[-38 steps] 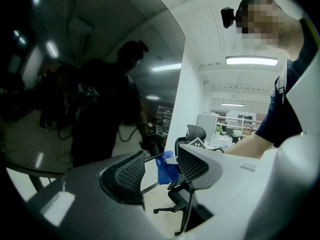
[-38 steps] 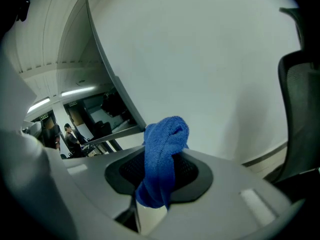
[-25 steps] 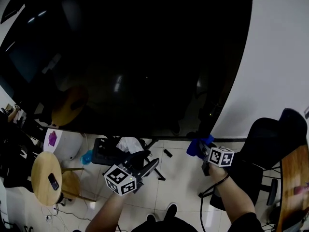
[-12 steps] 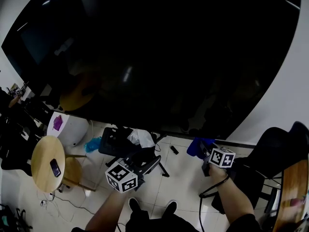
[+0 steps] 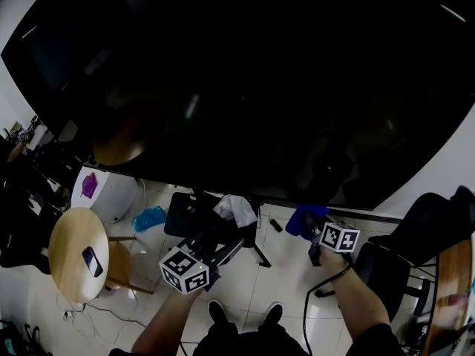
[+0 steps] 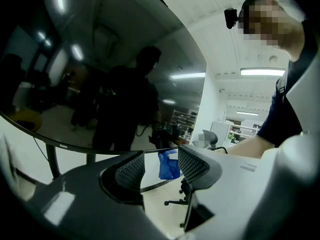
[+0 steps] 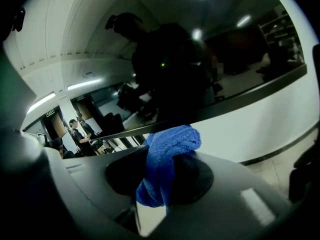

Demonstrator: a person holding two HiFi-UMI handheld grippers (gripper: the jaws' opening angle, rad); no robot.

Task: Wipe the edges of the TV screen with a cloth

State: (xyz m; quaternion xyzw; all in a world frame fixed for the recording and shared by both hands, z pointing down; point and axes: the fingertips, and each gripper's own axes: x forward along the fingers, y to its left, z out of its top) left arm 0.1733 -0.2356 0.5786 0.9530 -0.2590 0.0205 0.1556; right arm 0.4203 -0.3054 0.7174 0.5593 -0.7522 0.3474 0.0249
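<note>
Right claw (image 5: 312,230) pinches the blue cloth (image 5: 303,219) just under the TV (image 5: 260,87) bottom edge; left claw (image 5: 231,249) hangs spread, empty. Likely risk: the bunched cloth slips and bare jaws scrape the TV.

the tv screen (image 5: 260,87) now fills more of the head view, its corner farther from the cloth (image 5: 303,219).
</note>
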